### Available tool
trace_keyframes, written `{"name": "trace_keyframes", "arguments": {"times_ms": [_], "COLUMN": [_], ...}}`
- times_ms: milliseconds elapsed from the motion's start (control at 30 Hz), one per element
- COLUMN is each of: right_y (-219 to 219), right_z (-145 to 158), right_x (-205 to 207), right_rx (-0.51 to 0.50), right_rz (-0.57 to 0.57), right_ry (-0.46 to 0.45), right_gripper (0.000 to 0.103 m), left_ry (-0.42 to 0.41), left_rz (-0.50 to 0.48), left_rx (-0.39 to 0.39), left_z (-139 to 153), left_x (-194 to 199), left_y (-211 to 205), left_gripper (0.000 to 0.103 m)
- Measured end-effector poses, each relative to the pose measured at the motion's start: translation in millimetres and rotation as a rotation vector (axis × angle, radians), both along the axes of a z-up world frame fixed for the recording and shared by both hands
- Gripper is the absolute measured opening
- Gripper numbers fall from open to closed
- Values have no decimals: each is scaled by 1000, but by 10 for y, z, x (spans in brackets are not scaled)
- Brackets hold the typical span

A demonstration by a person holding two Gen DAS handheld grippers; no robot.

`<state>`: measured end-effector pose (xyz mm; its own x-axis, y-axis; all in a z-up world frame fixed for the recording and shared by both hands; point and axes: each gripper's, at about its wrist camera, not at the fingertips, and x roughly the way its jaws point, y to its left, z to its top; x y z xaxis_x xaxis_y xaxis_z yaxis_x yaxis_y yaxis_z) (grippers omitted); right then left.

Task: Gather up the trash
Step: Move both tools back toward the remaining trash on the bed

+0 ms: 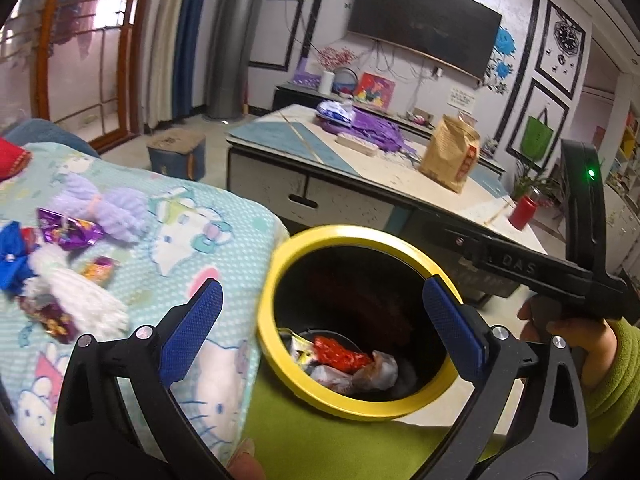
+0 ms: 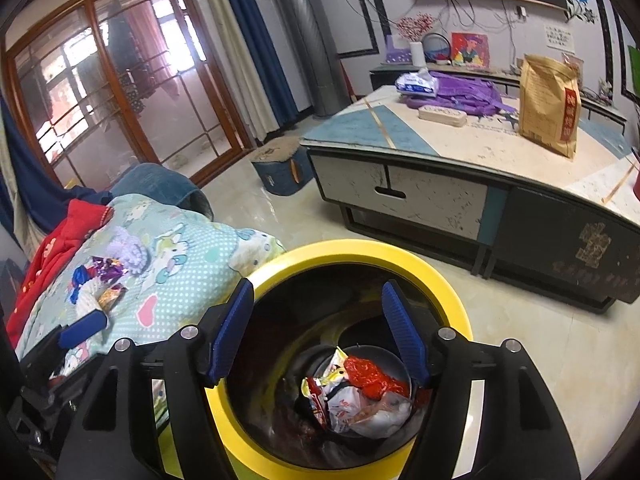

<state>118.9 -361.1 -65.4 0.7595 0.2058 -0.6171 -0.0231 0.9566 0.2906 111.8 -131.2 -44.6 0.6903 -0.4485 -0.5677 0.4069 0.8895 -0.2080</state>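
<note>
A black trash bin with a yellow rim point(image 1: 340, 396) point(image 2: 352, 252) stands beside a sofa covered by a Hello Kitty blanket point(image 1: 192, 240) point(image 2: 180, 272). Crumpled wrappers point(image 1: 344, 360) point(image 2: 360, 392) lie at its bottom. More wrappers lie on the blanket: a purple one point(image 1: 70, 230) point(image 2: 110, 268), an orange one point(image 1: 100, 270) point(image 2: 112, 296) and a dark one point(image 1: 50, 318). My left gripper point(image 1: 324, 328) is open and empty over the bin's left edge. My right gripper point(image 2: 320, 332) is open and empty above the bin's mouth; its body shows in the left wrist view point(image 1: 540, 268).
A low coffee table point(image 1: 360, 168) point(image 2: 480, 160) stands beyond the bin with a brown paper bag point(image 1: 452, 152) point(image 2: 548, 104), purple cloth point(image 1: 372, 128) and a red can point(image 1: 522, 212). A small blue stool point(image 1: 176, 152) point(image 2: 280, 164) sits on the floor. Knitted items point(image 1: 76, 292) lie among the wrappers.
</note>
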Motion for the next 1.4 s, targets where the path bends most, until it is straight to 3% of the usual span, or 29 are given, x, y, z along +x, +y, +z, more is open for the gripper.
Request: {"name": "trace_keyframes", "arguments": {"times_ms": [600,1067,1400], "right_y": [544,990,1353], "right_z": [350,352,335], "right_x": [-268,-368,-390], "right_rx": [-55,-98,-120], "right_rz": [173,293,378], "right_ry": [-174,-193,-181], "right_gripper": [80,82,82], "left_ry": [-108,-174,-170], "left_rz": [218,341,432], "left_rx": [-29,-14,-29], "left_z": [298,437,446], "left_x": [-142,-194,-152], "left_y": [668,1053,1388], "left_gripper": [92,92,92]}}
